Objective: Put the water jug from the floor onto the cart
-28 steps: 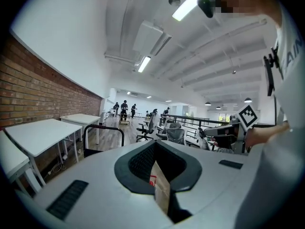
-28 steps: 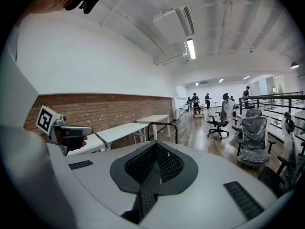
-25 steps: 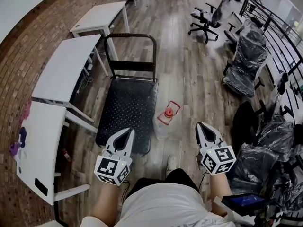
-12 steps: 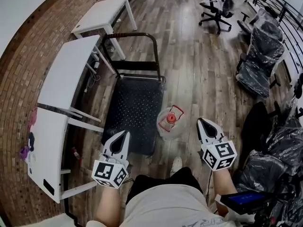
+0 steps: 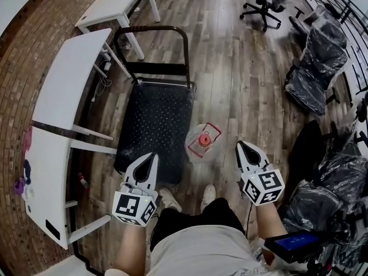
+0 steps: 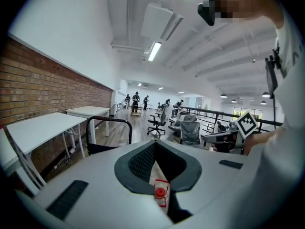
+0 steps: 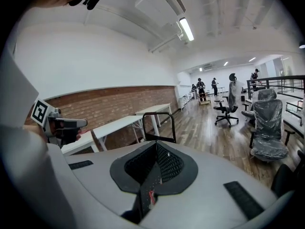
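The water jug (image 5: pixel 203 141) stands on the floor (image 5: pixel 241 85) just beside the cart (image 5: pixel 155 125); the left hand-held gripper (image 5: pixel 150 157) and right hand-held gripper (image 5: pixel 241 146) flank it, each pressed together, pinching nothing

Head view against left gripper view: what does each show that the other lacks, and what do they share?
Only the head view: the person's shoes and the marker cube on the left gripper. Only the left gripper view: ceiling lights and people far down the room. Both: the water jug with its red cap, the cart's handle, white tables and office chairs.
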`<state>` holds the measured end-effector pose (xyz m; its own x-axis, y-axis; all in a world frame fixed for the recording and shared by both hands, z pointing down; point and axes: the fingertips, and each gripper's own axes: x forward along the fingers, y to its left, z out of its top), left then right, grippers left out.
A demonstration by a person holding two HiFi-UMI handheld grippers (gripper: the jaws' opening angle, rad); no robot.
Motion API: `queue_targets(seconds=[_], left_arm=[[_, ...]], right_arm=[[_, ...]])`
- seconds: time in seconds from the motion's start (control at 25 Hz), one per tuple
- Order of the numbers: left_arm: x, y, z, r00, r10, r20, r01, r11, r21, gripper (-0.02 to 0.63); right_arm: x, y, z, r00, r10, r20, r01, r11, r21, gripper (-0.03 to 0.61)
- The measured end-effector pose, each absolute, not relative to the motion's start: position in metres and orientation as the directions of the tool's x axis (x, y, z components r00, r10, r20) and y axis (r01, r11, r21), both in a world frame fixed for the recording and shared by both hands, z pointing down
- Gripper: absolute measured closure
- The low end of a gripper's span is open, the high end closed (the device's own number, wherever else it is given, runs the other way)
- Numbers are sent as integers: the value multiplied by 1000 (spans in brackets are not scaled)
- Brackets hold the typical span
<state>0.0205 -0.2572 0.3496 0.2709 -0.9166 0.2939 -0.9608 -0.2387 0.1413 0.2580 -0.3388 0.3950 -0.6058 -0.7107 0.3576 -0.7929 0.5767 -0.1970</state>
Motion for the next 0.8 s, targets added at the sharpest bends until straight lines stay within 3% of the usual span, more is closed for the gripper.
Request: queue_targets(seconds=[0.52, 0.8], left_arm=[[-57, -252, 446, 184, -890, 416, -980, -131, 152, 613], [-76, -242, 495, 155, -867, 473, -982, -82, 171, 613]], right_arm=[[203, -361, 496, -618, -616, 488, -758, 631, -164, 569], [178, -377, 584, -611, -539, 580, -742, 646, -182, 456]])
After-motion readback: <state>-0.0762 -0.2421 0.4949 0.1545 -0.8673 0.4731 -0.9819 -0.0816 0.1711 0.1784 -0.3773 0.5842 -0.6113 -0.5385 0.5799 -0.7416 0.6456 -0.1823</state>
